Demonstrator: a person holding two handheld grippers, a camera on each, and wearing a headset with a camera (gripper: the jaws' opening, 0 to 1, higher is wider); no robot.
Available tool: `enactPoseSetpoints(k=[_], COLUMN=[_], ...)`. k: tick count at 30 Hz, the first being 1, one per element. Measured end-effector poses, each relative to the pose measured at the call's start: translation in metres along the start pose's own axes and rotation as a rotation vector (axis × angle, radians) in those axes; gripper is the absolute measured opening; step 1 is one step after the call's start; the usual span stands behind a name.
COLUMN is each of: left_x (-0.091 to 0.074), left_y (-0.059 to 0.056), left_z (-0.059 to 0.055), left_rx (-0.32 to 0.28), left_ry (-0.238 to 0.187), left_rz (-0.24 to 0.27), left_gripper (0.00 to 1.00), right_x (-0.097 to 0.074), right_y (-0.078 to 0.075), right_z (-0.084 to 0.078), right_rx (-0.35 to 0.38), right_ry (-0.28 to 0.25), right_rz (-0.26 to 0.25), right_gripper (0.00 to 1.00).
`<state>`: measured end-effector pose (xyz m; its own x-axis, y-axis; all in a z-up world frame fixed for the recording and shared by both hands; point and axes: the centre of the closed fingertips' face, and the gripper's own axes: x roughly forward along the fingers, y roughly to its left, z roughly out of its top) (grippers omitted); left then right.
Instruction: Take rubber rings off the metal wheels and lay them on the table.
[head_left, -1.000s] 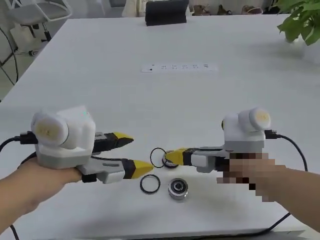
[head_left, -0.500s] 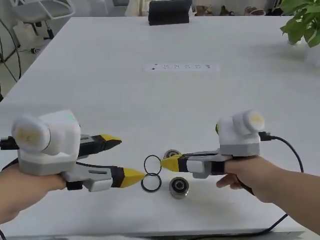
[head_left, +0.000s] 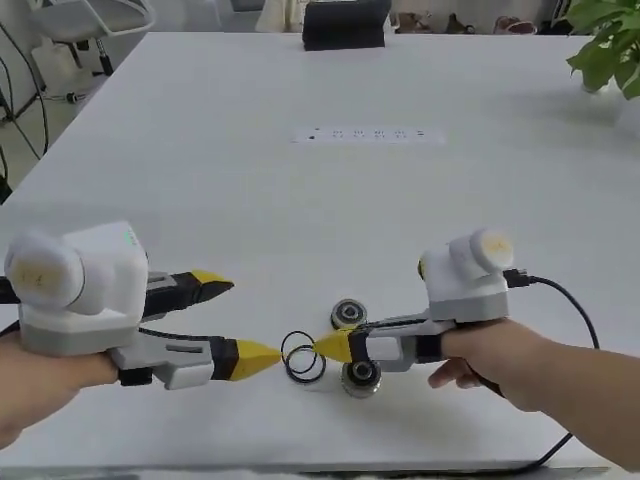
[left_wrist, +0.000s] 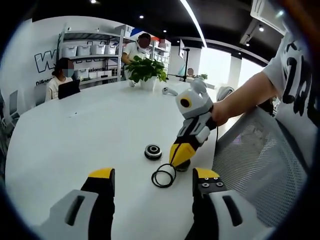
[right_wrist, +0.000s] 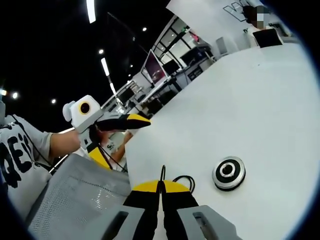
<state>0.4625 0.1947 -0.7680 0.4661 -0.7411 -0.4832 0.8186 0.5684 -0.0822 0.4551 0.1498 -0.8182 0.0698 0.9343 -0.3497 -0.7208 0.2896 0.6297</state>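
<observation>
My right gripper (head_left: 325, 346) is shut on a thin black rubber ring (head_left: 296, 349), holding it low over the white table (head_left: 300, 200). A second ring (head_left: 307, 368) lies flat just below it, overlapping it in the head view. One metal wheel (head_left: 348, 313) sits behind the right gripper's jaws, another wheel (head_left: 358, 376) in front of them. My left gripper (head_left: 245, 318) stands open to the left, its near tip close to the rings. In the left gripper view the rings (left_wrist: 164, 176) lie ahead of the open gripper (left_wrist: 154, 174). The right gripper view shows the held ring (right_wrist: 162, 173) edge-on.
A white power strip (head_left: 370, 134) lies mid-table. A black object (head_left: 345, 25) stands at the far edge, a green plant (head_left: 610, 45) at the far right. The right gripper's cable (head_left: 570, 300) trails right. The table's near edge runs just below the hands.
The right gripper has lowered the held ring toward the table, down beside the lying ring. The left gripper stays open, roughly where it was. The head camera has shifted.
</observation>
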Motion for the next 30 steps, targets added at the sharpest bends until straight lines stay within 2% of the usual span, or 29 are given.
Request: enactPoseSetpoints(k=[6,15,23,30], left_x=[-0.001,-0.001,0.001,-0.001], left_y=[0.003,0.005,0.004,0.004], left_z=[-0.003,-0.008,-0.007,-0.007], left_rx=[-0.003,-0.008,-0.008,-0.009], left_ry=[0.003,0.016,0.016,0.019], left_rz=[0.006,0.005,0.003,0.007], left_gripper=[0.6,0.6,0.6,0.6], right_x=[0.002,-0.001,0.0,-0.003], right_y=[-0.001,-0.012,-0.014,-0.018], right_z=[-0.004,-0.008,-0.009,-0.009], right_rx=[-0.003,0.0,-0.031,-0.066], right_ry=[0.023,0.03,0.036,0.036], right_rz=[-0.008,-0.042,-0.059,-0.085], right_gripper=[0.0,0.0,0.0,0.08])
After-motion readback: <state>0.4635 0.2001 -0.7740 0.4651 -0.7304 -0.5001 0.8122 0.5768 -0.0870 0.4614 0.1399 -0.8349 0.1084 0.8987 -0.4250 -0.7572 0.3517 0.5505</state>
